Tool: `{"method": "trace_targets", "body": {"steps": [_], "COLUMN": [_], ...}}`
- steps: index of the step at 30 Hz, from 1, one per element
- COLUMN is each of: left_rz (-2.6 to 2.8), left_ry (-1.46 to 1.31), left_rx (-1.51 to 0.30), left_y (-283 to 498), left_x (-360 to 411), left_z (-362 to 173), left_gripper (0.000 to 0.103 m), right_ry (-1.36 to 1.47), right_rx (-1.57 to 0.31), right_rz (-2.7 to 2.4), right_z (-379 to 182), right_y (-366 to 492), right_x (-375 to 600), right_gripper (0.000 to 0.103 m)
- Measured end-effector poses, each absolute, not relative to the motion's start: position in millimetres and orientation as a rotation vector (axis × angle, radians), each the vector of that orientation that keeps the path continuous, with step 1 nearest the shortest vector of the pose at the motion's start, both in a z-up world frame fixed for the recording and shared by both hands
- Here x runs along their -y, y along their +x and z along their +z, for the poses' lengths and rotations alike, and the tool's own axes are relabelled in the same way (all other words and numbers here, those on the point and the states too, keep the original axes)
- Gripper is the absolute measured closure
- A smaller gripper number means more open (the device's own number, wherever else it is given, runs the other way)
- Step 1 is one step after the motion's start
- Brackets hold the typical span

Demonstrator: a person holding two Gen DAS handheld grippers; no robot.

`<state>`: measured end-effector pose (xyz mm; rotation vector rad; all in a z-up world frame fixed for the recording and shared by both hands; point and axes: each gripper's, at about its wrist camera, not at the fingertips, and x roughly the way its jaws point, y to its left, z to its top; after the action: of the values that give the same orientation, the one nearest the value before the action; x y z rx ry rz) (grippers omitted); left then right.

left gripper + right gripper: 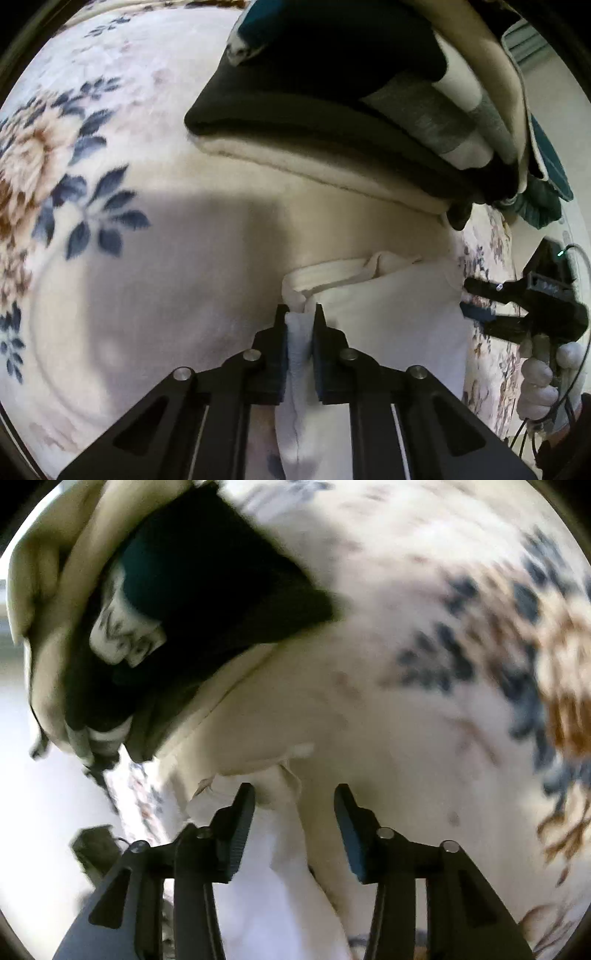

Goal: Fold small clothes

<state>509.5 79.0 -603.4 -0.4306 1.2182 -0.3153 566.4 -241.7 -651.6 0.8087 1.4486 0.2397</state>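
A small white garment lies bunched on a floral blanket. My left gripper is shut on a fold at its left edge, and the cloth is pinched between the pads and hangs down past them. At the garment's right edge my right gripper is held by a gloved hand. In the blurred right wrist view the right gripper stands open. The white garment lies between and under its fingers, and the pads do not press on it.
A pile of folded clothes in black, grey, cream and teal sits just beyond the white garment, and in the right wrist view the pile is at the upper left. The blanket spreads to the right.
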Motion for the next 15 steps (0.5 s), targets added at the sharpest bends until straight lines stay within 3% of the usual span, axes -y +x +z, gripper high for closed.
{"method": "trace_targets", "body": {"steps": [7,8,9,12,14,15], "left_rz": [-0.321,-0.319,-0.319,-0.327,-0.346,-0.365], "left_ry": [-0.504,-0.519,-0.535,-0.568,-0.644,-0.693], "left_rx": [-1.196,-1.196,-1.198,-1.212,-1.212,-1.225], "left_y": [508.2,509.0,509.3,510.5,509.9,509.0], "left_x": [-97.1,-99.4,-103.5,-110.8,-116.8,-122.6], "left_z": [-603.4,-604.7,-606.2,-611.6,-611.4,-612.0], "left_gripper": [0.096,0.096,0.096,0.095,0.089,0.079], "right_ry": [0.911,0.899,0.863,0.766,0.742,0.730], "right_rx": [-1.461,-1.455,-1.431,-1.416,-1.435,-1.446], "right_rz": [0.341,0.357,0.357,0.283,0.270,0.278], "right_z": [-677.8,-676.1,-672.1,-667.6,-669.3,-668.4], "right_y": [569.5,572.3,573.6,579.2,583.9,585.3], "right_x": [241.8,229.4,225.4,218.5,212.4,208.8], "right_gripper": [0.055,0.066,0.096,0.096,0.096,0.093]}}
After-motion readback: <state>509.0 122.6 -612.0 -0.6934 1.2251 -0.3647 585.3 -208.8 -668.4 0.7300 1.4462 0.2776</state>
